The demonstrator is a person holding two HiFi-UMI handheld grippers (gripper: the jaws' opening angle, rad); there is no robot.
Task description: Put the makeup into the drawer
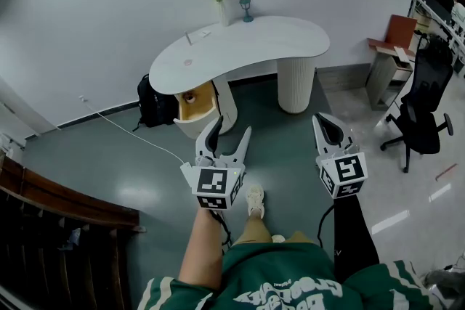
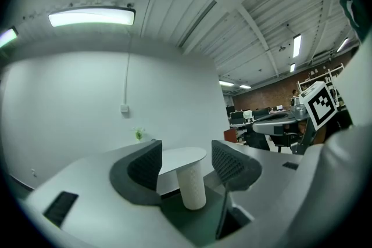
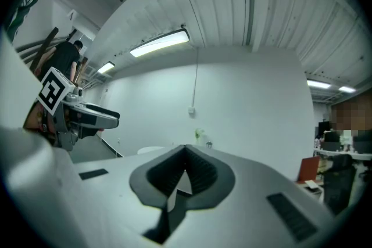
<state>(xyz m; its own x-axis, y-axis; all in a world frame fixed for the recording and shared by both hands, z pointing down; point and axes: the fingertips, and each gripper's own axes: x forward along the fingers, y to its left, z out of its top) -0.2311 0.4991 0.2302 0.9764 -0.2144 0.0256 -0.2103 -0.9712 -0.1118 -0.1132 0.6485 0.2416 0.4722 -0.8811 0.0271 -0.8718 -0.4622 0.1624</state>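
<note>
The left gripper has its jaws spread wide with nothing between them. The right gripper has its jaws clenched tip to tip, empty. Both hang level over bare green floor, well short of the white tabletop. The drawer stands open under the tabletop's left end, with a black backpack beside it. A small pinkish thing, too small to name, lies on the tabletop above the drawer.

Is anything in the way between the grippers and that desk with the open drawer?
Nothing solid: bare floor separates the left gripper and right gripper from the desk. A backpack sits left of the drawer; a thin cable crosses the floor.
</note>
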